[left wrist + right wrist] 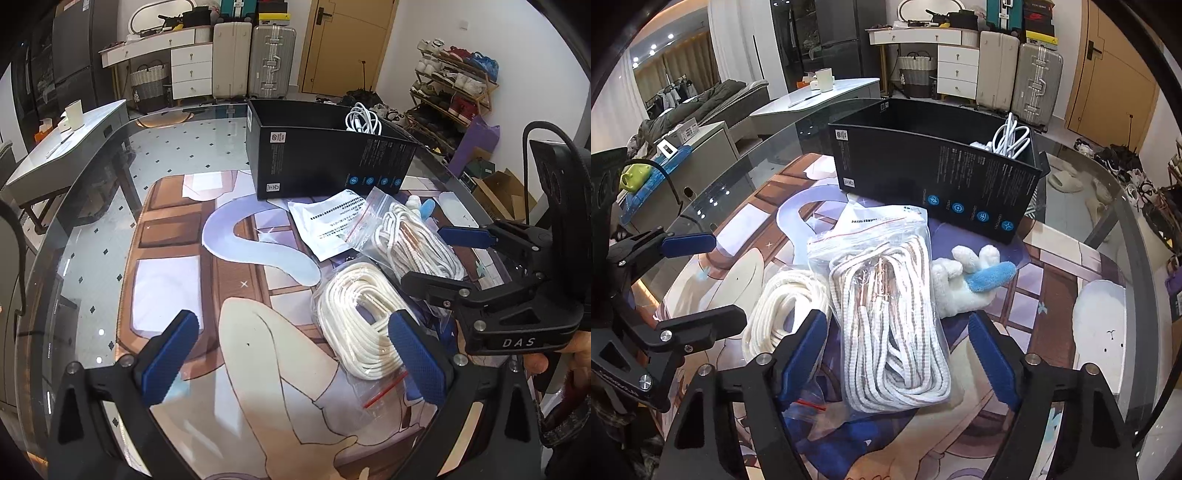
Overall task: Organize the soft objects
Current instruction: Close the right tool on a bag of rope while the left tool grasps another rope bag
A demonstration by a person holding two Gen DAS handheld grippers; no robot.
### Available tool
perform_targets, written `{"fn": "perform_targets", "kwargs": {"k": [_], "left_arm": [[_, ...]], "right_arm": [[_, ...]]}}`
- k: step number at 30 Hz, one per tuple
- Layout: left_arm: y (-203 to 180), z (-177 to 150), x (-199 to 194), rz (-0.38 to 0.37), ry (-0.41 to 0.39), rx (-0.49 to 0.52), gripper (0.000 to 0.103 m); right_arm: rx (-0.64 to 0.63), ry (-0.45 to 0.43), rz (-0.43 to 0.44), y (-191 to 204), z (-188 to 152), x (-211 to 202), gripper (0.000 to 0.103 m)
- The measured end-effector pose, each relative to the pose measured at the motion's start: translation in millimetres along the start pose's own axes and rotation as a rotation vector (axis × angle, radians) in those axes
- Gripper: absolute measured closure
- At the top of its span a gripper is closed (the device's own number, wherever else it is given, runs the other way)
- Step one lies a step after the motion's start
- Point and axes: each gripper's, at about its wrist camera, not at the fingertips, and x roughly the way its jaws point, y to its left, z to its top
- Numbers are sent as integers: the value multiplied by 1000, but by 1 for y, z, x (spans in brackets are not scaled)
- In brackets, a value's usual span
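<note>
On the printed mat (1052, 266) that covers the glass table (92, 206), the right gripper (897, 354) hangs over a clear zip bag of white-and-tan striped cord (890, 325), its jaws standing partly apart with the bag between them; neither blue pad can be seen pressing on the plastic. The bag's long axis runs away from the camera, its red-striped sealed mouth pointing toward the black box (934, 173), and its near end is cut off behind the gripper's fingers. Just to its left lies a second bag holding a plain white rope coil (783, 314), partly hidden by the left-hand finger; this bag's red zip strip shows near the camera. In the left wrist view the left gripper (295, 354) stands with jaws wide and empty, the white coil lying by its right finger. A white and blue plush toy (967, 280) lies right of the striped bag, touching it, its shape hard to make out. A white cable (1012, 136) rests in the box's far right corner, mostly hidden by the wall.
</note>
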Motion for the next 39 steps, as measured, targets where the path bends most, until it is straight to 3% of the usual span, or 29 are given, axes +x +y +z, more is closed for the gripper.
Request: {"fn": "perform_targets", "kwargs": {"k": [4,10,18,25,34,39], "left_arm": [[-2,0,3,-2,8,2,0],[-8,-2,9,-10,27,5,0],[-20,-3,19,-22,57,7,0],[-33,-1,25,-23,75,-3,0],[-42,2,36,53,94,-55,2],[-48,-2,36,132,86,-37,19]], "right_arm": [[13,32,20,-1,-3,7,44],[23,38,53,-1,-6,8,58],[32,-33,92,-5,-6,-19,61],[46,-93,77,-14,-1,-41,61],[34,-114,85,-20,-3,-47,61],[37,-126,98,-18,-3,-46,61]]}}
